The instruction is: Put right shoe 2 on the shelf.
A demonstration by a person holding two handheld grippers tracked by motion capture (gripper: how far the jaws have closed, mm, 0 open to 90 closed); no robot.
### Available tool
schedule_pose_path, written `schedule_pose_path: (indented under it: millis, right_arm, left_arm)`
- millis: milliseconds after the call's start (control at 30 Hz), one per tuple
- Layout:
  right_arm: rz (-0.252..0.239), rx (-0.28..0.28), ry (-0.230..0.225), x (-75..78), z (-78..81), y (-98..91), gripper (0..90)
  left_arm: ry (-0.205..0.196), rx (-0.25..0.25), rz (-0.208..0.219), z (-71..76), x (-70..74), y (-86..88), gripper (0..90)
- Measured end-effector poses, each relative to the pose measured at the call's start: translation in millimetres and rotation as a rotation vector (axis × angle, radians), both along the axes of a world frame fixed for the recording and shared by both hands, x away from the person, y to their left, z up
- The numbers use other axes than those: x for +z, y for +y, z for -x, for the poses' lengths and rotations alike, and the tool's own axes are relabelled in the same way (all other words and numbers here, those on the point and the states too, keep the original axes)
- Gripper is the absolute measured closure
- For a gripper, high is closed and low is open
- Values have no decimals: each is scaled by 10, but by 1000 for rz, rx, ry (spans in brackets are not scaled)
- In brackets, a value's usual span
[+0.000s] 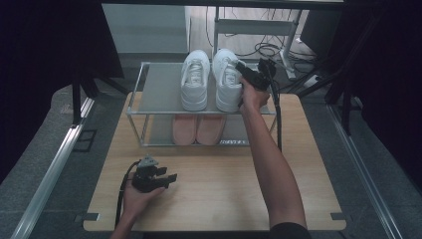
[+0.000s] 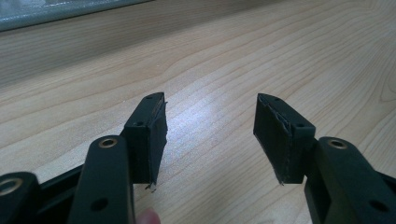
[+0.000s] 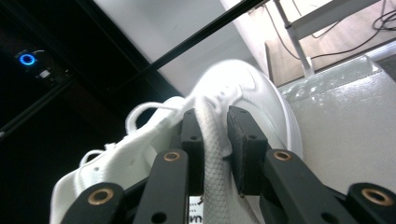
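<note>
Two white shoes sat on the rack's (image 1: 149, 67) top shelf; the right hand-held gripper (image 3: 215, 140) stood narrow around the right shoe's (image 3: 252, 98) collar, pads barely pressing. The left hand-held gripper (image 2: 210, 135) rested wide open above the surface (image 2: 280, 56).

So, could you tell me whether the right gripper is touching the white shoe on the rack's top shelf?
Touching. In the right gripper view, the right gripper has its jaws on either side of the white shoe's tongue, and the pads lie against the fabric.
</note>
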State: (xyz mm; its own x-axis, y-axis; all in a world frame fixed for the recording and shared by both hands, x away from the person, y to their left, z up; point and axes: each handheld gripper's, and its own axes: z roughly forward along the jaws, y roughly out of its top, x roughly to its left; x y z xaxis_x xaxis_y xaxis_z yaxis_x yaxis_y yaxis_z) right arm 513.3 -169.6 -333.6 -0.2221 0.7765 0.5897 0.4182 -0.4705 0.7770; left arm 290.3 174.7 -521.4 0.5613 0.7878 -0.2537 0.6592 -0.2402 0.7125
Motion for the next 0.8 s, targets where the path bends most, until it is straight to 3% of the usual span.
schedule_pose_path:
  millis: [100, 300, 433, 533, 800]
  right_arm:
    - [-7, 22, -5, 0, -45, 8, 752]
    - [53, 52, -12, 42, -66, 64, 740]
    - [47, 85, -14, 48, -57, -13, 671]
    - [14, 110, -37, 56, -13, -82, 652]
    - [50, 151, -97, 79, 239, -287, 680]
  left_arm:
    - [0, 0, -1, -3, -5, 0, 448]
    - [-1, -2, -2, 3, -2, -8, 448]
    - [-2, -4, -4, 3, -5, -13, 448]
    - [-1, -4, -5, 4, -4, -17, 448]
    - [-4, -2, -5, 7, -1, -20, 448]
